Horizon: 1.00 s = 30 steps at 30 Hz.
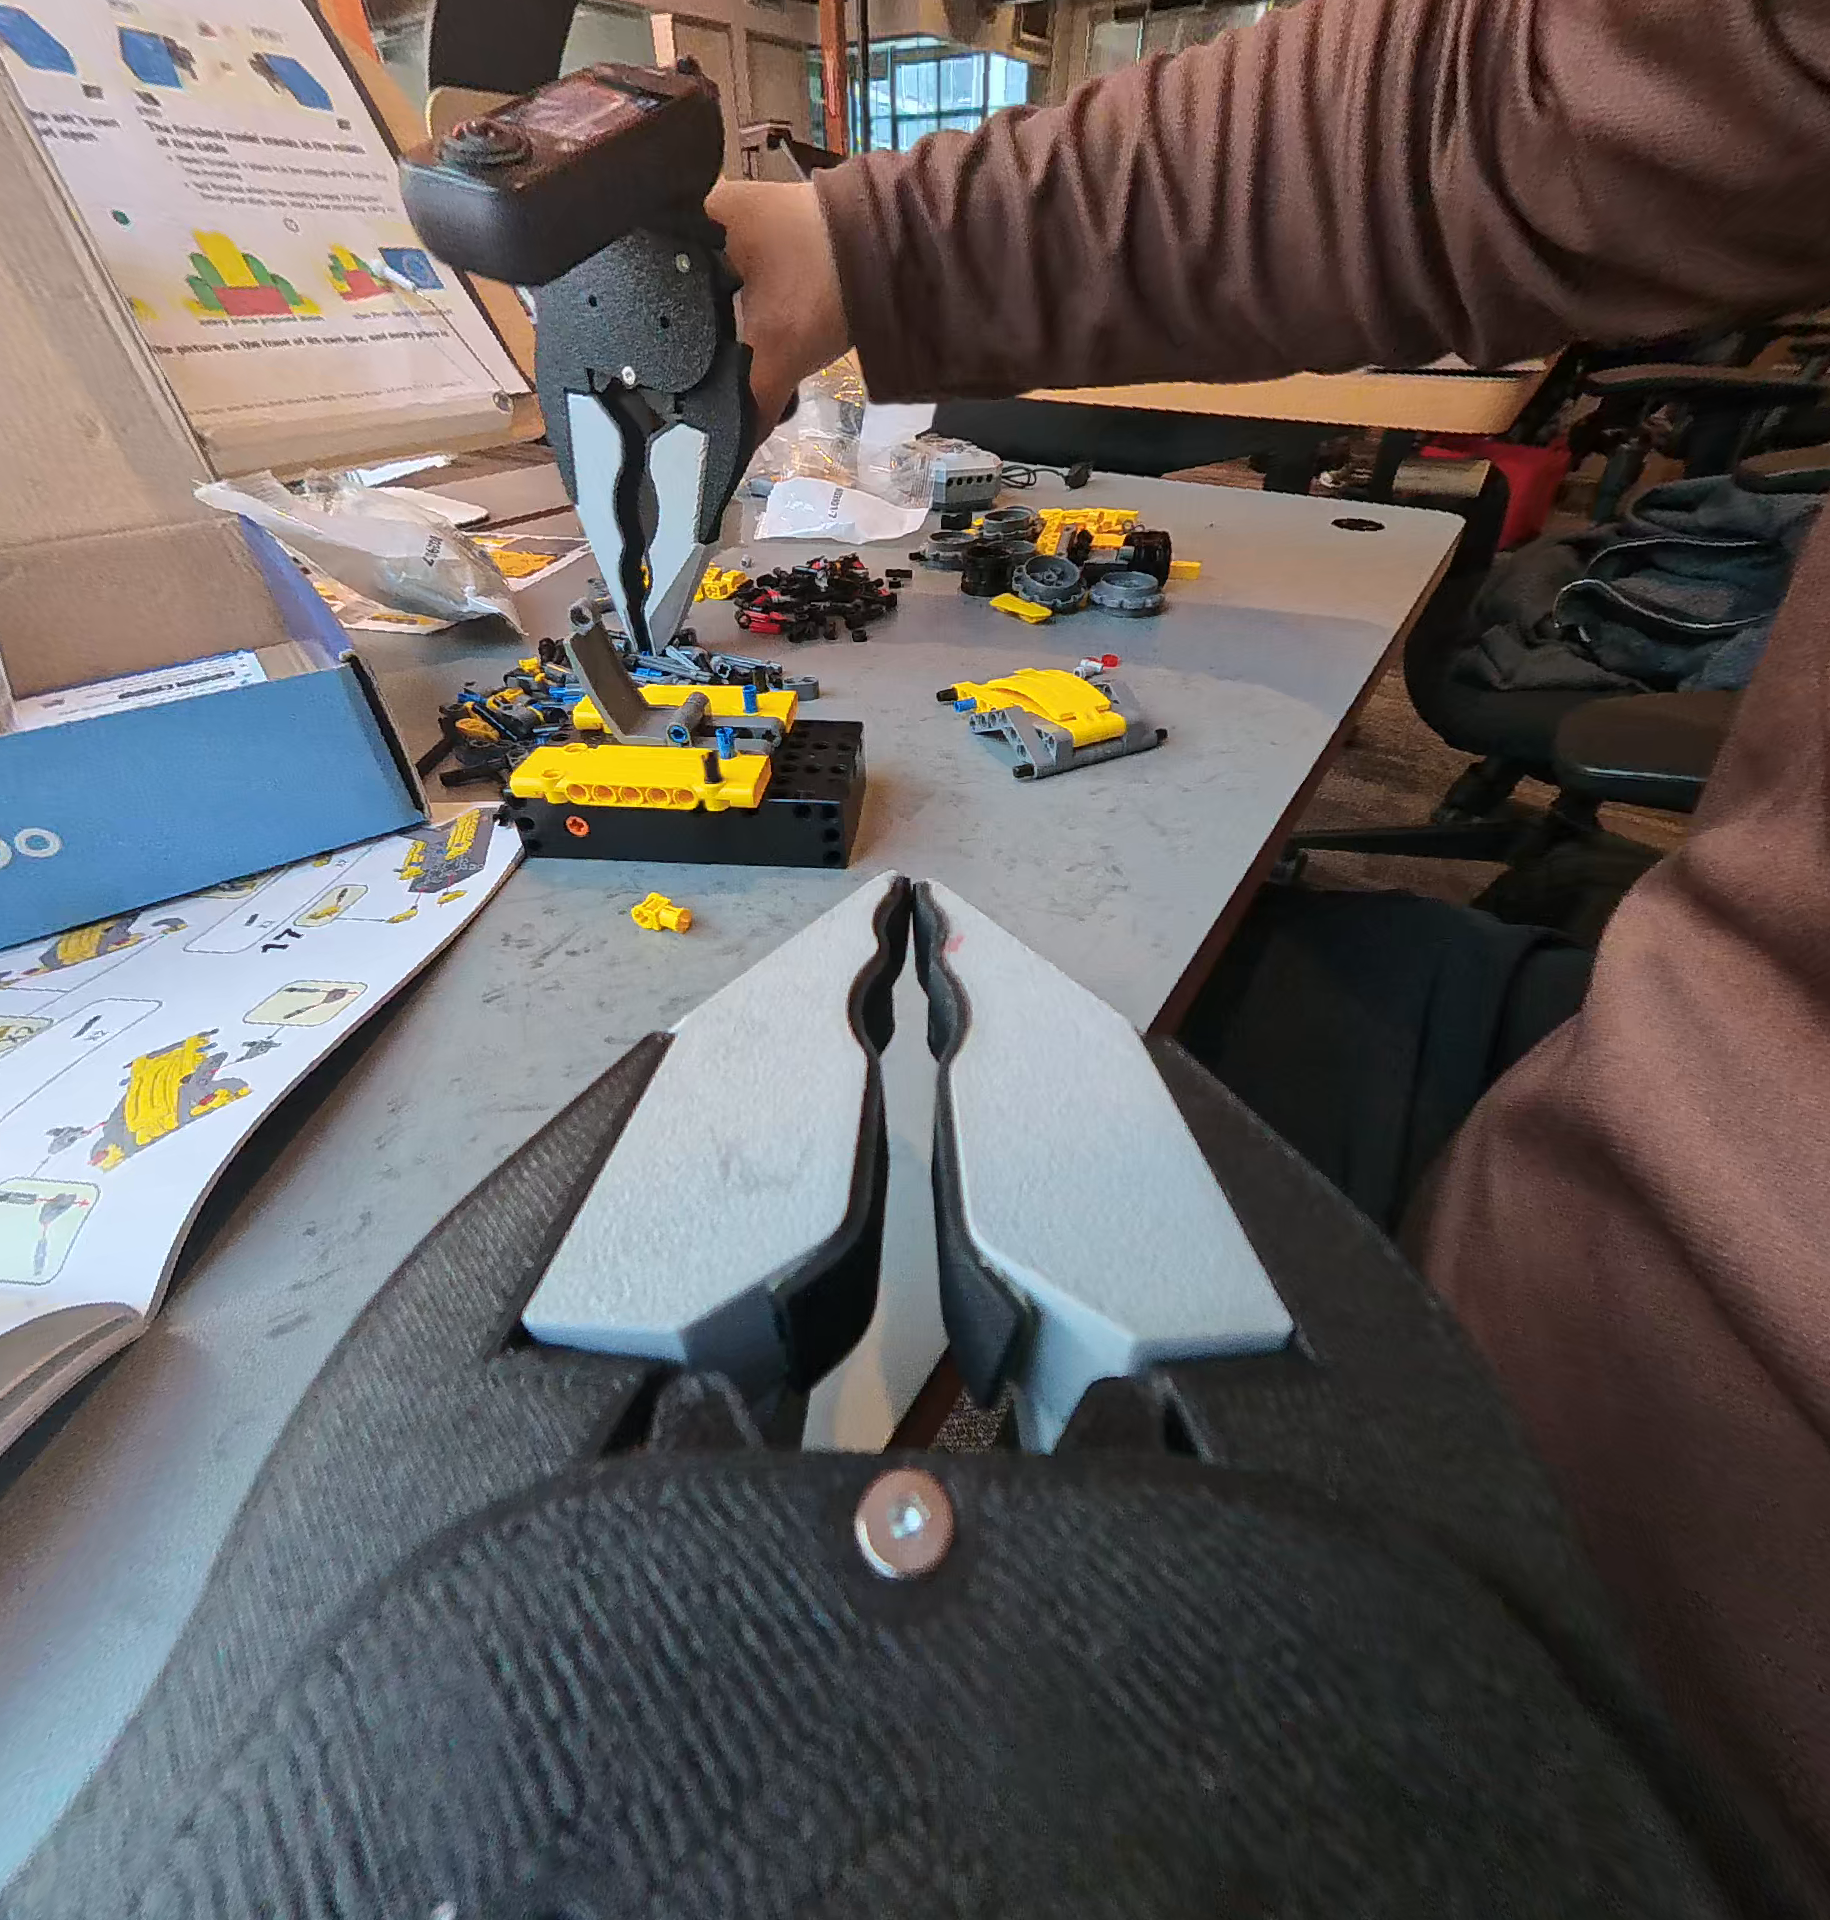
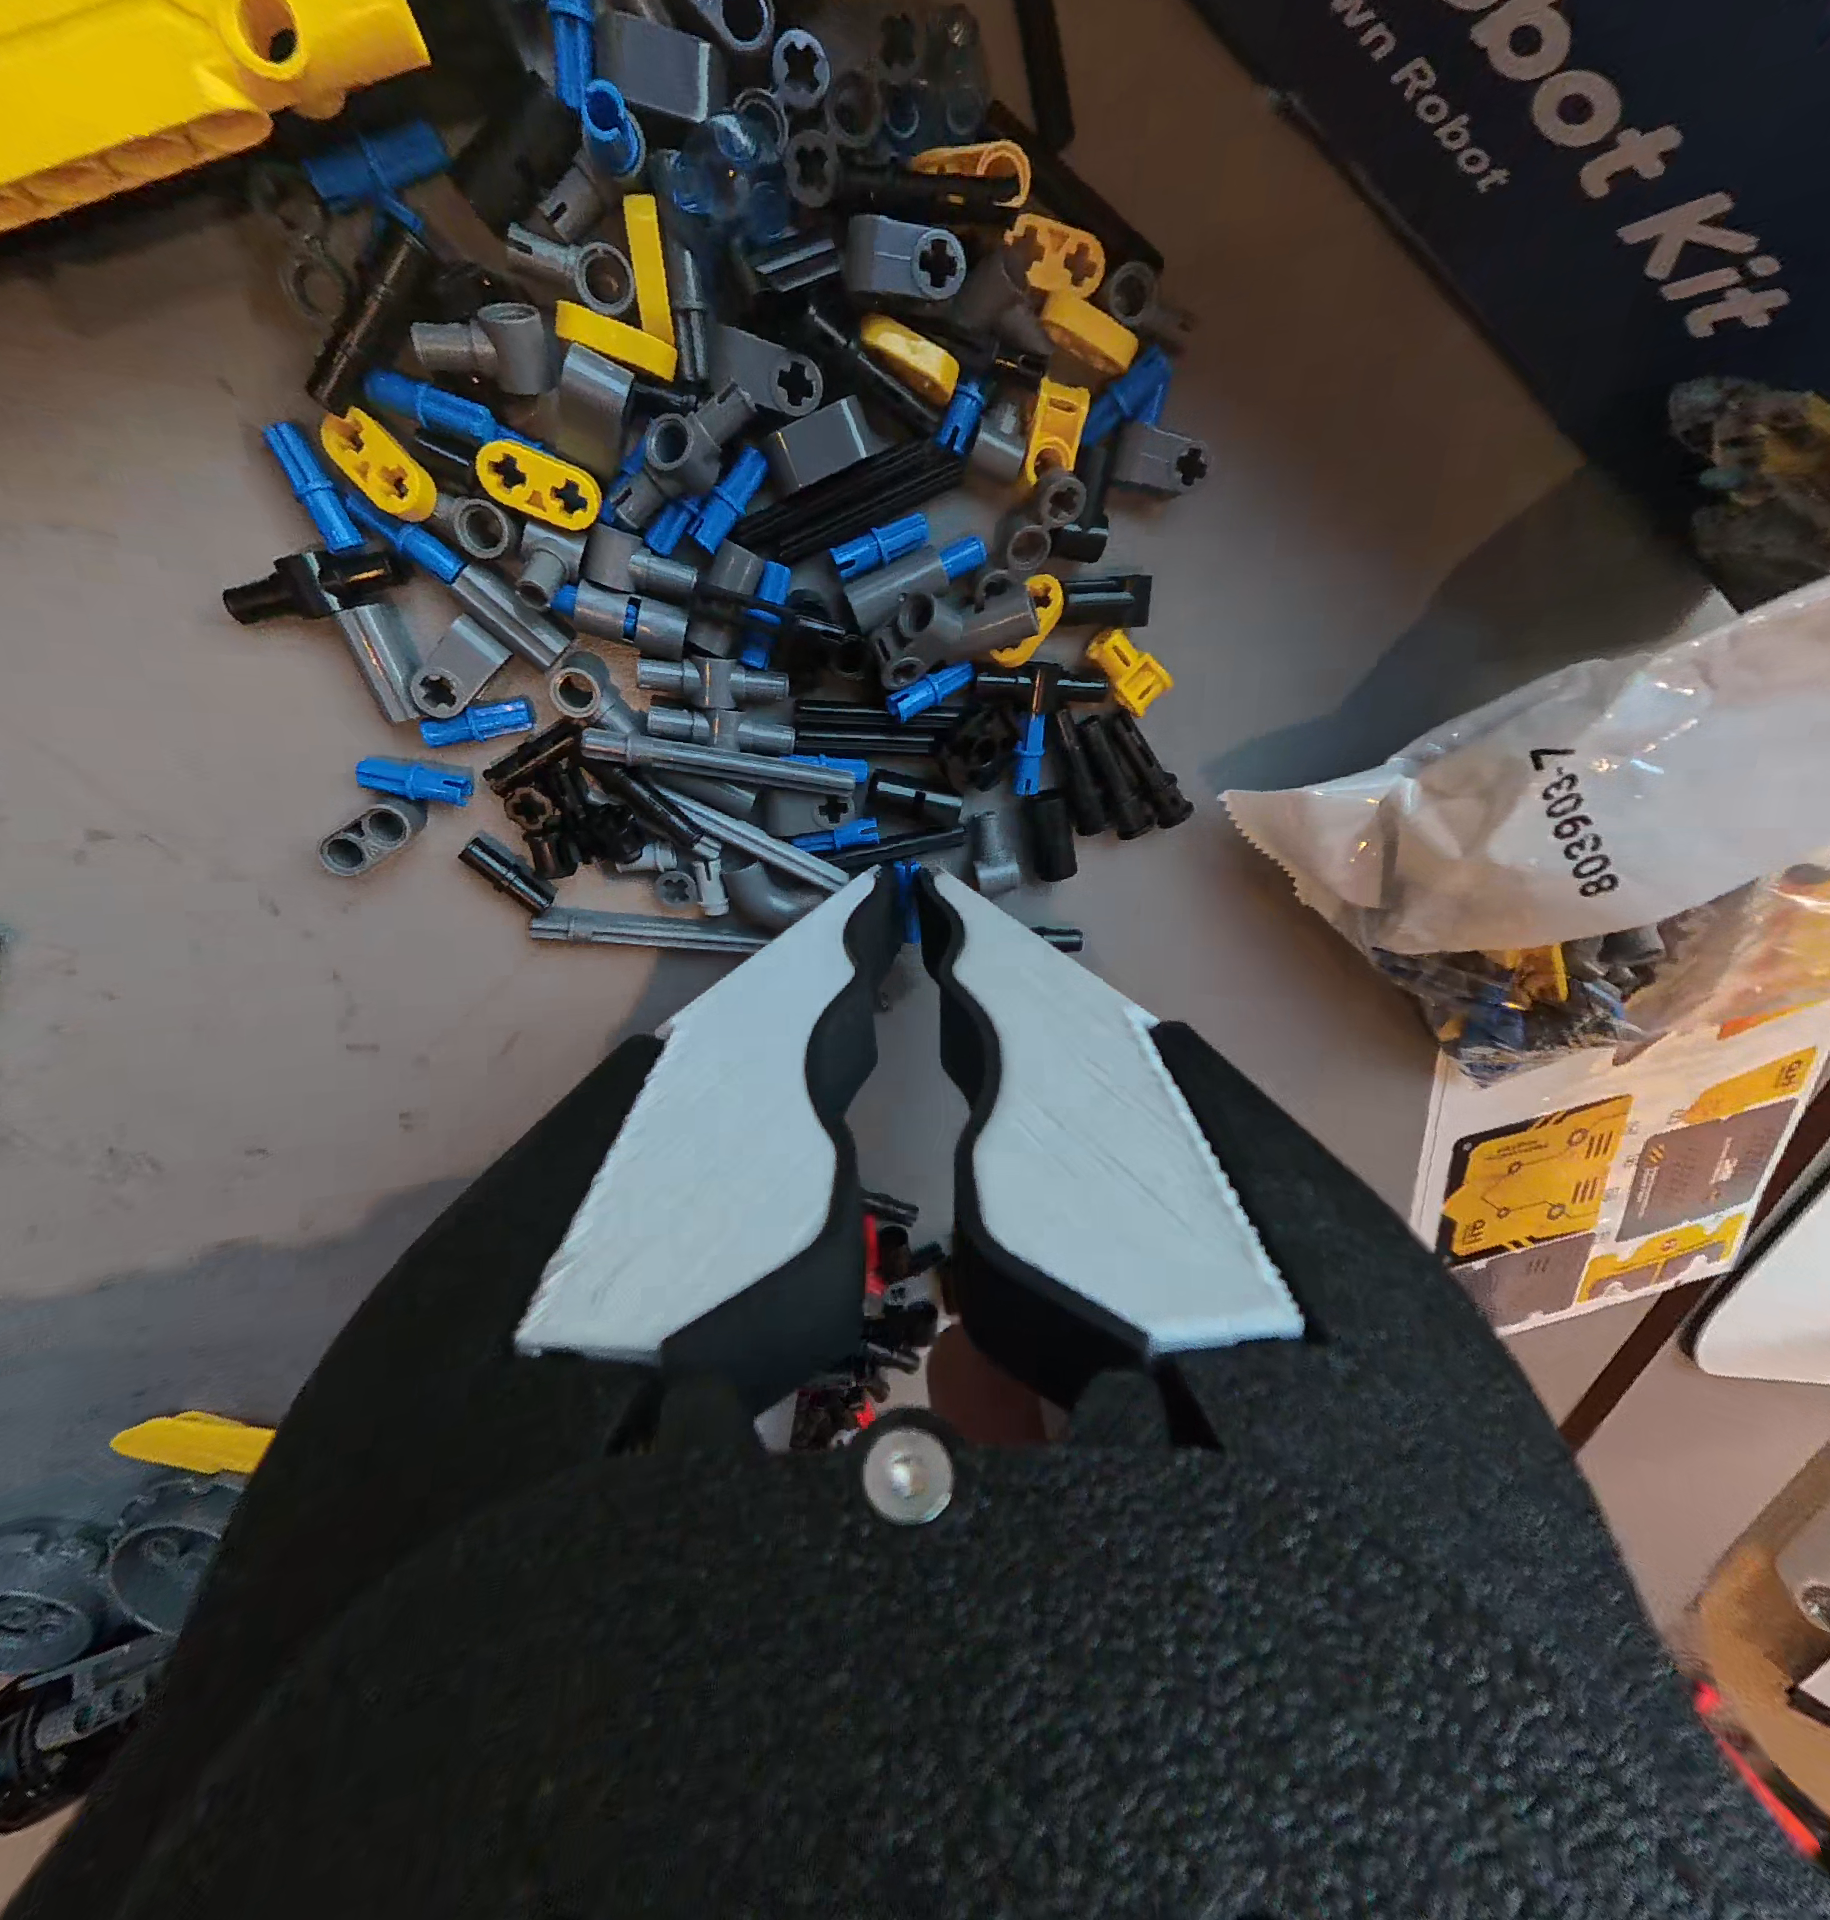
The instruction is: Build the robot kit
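My right gripper [image 2: 903,883] points down over a pile of small blue, grey, black and yellow building pieces [image 2: 724,499] and is shut on a small blue pin [image 2: 905,906] at its tips. It also shows in the left wrist view [image 1: 649,634], held by a hand above that pile. My left gripper [image 1: 909,891] is shut and empty, low over the grey table [image 1: 1098,862]. Ahead of it stands a black block with yellow beams and a grey lever [image 1: 682,769]. A small yellow connector [image 1: 662,914] lies just in front of my left fingertips.
An open instruction booklet [image 1: 163,1060] and a blue box [image 1: 163,800] lie at the left. A yellow and grey sub-assembly [image 1: 1056,717], grey wheels [image 1: 1056,571] and a heap of black pins [image 1: 817,603] lie farther back. A plastic parts bag [image 2: 1576,831] and a sticker sheet [image 2: 1607,1164] lie right of the pile. My right fingertips sit around 30 centimetres from my left ones. To reach the small yellow connector [image 1: 662,914] in a straight line is about 11 centimetres for my left fingers, about 20 centimetres for my right.
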Tool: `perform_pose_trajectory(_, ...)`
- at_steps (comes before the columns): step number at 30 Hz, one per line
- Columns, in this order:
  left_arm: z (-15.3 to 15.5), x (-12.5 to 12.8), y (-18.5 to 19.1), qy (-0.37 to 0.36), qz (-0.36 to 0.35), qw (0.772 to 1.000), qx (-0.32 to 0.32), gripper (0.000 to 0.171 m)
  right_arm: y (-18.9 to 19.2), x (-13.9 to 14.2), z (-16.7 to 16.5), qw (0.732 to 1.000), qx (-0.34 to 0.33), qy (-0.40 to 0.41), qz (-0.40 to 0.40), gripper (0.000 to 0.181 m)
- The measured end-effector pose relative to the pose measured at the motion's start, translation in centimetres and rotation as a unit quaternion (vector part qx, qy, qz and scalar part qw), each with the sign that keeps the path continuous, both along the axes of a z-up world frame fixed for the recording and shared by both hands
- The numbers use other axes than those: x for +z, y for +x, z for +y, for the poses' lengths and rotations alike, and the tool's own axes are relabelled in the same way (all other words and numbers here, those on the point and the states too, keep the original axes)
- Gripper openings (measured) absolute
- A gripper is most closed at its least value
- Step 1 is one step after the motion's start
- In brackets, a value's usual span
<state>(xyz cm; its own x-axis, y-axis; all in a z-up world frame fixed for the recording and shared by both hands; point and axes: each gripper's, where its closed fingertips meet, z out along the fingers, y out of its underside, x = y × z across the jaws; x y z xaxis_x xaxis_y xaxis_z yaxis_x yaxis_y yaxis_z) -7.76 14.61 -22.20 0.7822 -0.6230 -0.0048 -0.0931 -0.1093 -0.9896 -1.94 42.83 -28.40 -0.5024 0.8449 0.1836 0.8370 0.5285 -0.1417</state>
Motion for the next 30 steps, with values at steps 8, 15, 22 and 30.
perform_pose_trajectory(8,-0.1,0.1,0.1,-0.002,0.000,1.000,-0.001,0.000,2.0,6.4,-3.8,0.992,-0.065,-0.023,0.109,0.002)
perform_pose_trajectory(15,-0.5,0.5,0.2,0.001,-0.007,1.000,-0.005,0.000,10.2,8.1,-11.2,0.982,-0.130,-0.064,0.119,0.003)
perform_pose_trajectory(22,-0.4,0.6,1.5,0.001,-0.007,1.000,-0.025,0.000,15.3,2.9,-15.8,0.984,-0.160,-0.036,0.072,0.003)
perform_pose_trajectory(30,-0.3,0.8,2.6,0.003,0.000,0.999,-0.045,0.000,15.6,0.2,-16.3,0.983,-0.168,-0.009,0.072,0.012)
